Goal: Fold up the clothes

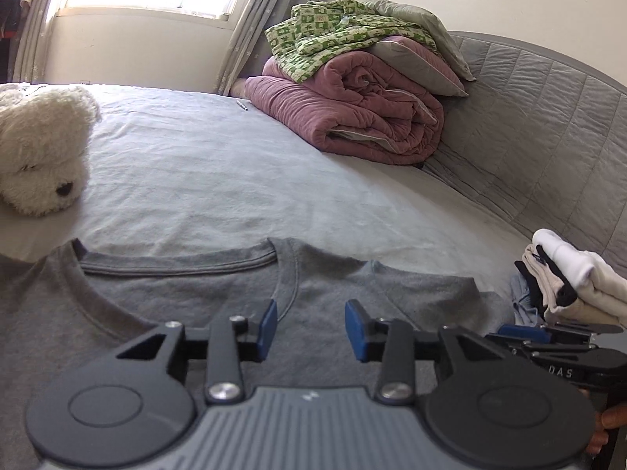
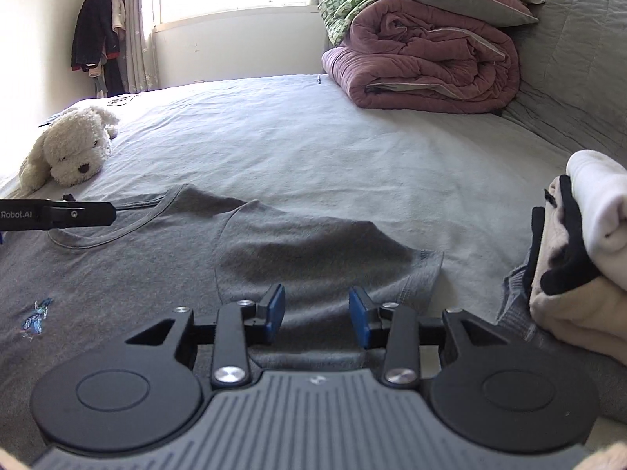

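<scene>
My right hand-held gripper (image 2: 315, 315) and left hand-held gripper (image 1: 310, 329) hover open, holding nothing, over the grey shirt (image 2: 156, 270) spread flat on the bed (image 2: 313, 149). Soft, light, limp; I'd pinch hem or sleeve (image 2: 333, 258) edges.

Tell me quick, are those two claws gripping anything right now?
Left gripper: open, holding nothing, above the grey T-shirt.
Right gripper: open, holding nothing.

The bed (image 2: 313, 149) has a pale sheet. On it lie a grey T-shirt (image 2: 137, 266), a plush dog (image 2: 70, 152), a rolled quilt (image 2: 423, 62), a pen (image 2: 319, 79) and folded clothes (image 2: 580, 258).
</scene>
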Motion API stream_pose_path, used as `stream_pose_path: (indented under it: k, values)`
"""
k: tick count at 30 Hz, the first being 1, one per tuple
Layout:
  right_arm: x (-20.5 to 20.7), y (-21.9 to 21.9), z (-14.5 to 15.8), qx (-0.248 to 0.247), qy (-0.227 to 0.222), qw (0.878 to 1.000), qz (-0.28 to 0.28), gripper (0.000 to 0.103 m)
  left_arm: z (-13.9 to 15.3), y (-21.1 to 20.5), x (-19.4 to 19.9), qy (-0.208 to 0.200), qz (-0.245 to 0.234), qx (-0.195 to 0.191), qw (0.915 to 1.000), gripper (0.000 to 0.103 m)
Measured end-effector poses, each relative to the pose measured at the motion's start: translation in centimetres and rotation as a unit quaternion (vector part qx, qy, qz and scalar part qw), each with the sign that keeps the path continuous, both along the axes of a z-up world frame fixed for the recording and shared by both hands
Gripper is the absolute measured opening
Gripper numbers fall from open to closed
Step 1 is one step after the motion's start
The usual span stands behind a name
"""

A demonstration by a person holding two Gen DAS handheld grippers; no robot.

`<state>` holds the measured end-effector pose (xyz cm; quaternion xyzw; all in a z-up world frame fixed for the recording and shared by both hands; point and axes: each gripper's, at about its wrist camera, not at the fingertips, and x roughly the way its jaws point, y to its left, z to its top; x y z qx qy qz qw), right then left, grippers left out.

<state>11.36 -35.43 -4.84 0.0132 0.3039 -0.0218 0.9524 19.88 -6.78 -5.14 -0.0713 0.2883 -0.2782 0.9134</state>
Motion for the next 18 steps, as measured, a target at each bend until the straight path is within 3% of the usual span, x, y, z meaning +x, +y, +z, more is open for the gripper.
stream_pose_path:
  k: [5,8,11,15,18]
  values:
    - [-1.3,-0.5,-0.2,0.006,0.011,1.0,-0.009,0.034,-1.5,7.1,-2.4,0.002,0.062,0.068,0.9958,0.039]
    - [-2.4,-0.7,0.5,0.014,0.005,1.0,-0.018,0.036,-0.8,12.7,-3.4,0.009,0.123,0.066,0.9901,0.039]
    - [-3.6,-0.8,1.2,0.023,-0.002,0.999,-0.028,0.037,0.2,17.7,-4.8,0.019,0.192,0.08,0.978,0.041]
    - [-5.1,-1.0,2.2,0.035,-0.01,0.999,-0.04,0.038,0.2,22.6,-6.3,0.051,0.27,0.117,0.9544,0.041]
    - [-6.1,-0.6,2.9,0.044,-0.017,0.998,-0.043,0.041,0.4,25.5,-7.4,0.075,0.299,0.092,0.9468,0.041]
